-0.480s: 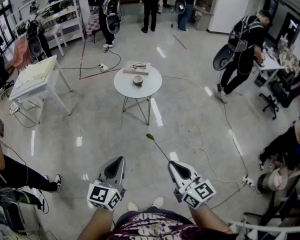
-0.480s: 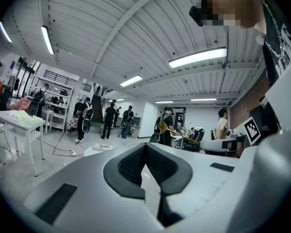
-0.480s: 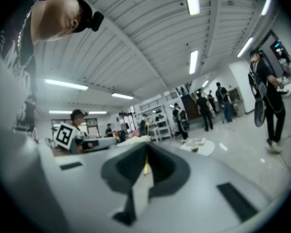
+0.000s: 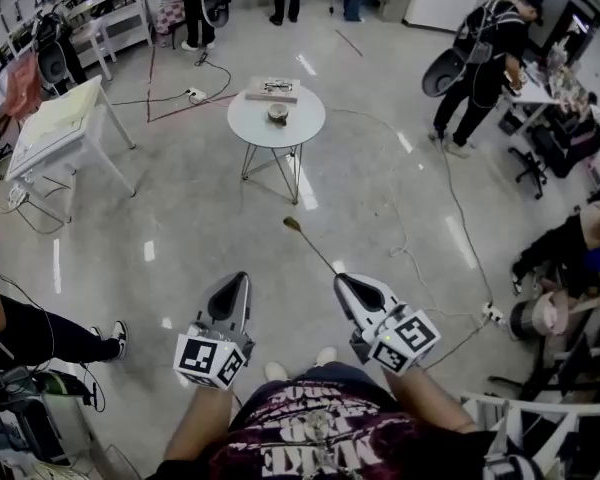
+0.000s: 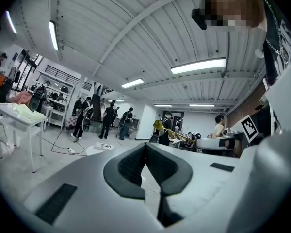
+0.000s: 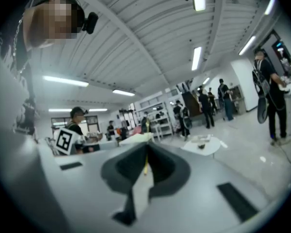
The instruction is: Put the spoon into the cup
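The right tongs (image 4: 342, 283) are clamped on the spoon (image 4: 310, 246), and the left tongs (image 4: 242, 278) are closed and empty. What looks like the cup (image 4: 277, 114) sits on the table (image 4: 305, 128), well apart, so the carry and the drop-in are both left.

Cup (image 4: 277, 114) on round bench (image 4: 248, 130): too small and far to tell contents. Flat item (image 4: 272, 90) behind it: too small to identify. Spoon (image 4: 308, 242): handle end hidden inside closed jaws of right hand-held gripper (image 4: 341, 282). Right gripper view blurred, shows only thin yellow sliver of it. Person's torso (image 4: 310, 438) cut off by head view's bottom edge.
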Demonstrator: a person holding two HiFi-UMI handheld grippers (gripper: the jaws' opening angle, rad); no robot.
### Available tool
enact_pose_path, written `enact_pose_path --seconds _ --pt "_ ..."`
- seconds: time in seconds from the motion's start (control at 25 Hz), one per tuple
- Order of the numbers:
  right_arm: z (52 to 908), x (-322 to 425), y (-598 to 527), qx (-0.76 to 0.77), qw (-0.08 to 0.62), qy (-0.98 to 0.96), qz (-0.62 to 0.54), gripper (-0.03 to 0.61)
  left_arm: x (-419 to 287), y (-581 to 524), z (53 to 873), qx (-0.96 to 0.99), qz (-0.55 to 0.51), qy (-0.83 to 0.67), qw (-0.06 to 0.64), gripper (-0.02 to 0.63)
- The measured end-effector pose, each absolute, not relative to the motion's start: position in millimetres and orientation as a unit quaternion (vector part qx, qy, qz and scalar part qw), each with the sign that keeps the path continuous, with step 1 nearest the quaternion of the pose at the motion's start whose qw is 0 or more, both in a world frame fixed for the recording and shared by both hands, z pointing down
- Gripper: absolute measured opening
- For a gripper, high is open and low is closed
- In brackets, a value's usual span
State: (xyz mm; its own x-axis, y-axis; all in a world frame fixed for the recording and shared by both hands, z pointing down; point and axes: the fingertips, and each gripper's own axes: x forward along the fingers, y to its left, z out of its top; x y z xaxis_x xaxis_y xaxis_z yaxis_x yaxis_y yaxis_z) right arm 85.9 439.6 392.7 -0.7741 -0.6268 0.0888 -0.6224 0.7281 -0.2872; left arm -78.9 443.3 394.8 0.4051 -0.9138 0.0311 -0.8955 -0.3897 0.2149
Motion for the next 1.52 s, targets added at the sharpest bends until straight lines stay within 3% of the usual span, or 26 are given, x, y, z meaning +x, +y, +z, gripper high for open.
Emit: enact_pose_path --seconds 0.72,1.52 --pt "380.4 60.4 453.7 -0.393 -0.028 0.914 -0.091 0.037 -98.7 453.7 411.8 0.850 -0.017 -0.520 0.088 0.031" --pt "409.3 123.2 350.6 -0.386 -0.011 0.910 -0.154 0.037 -31.1 362.2 432.1 0.861 0.022 -0.497 0.108 0.031"
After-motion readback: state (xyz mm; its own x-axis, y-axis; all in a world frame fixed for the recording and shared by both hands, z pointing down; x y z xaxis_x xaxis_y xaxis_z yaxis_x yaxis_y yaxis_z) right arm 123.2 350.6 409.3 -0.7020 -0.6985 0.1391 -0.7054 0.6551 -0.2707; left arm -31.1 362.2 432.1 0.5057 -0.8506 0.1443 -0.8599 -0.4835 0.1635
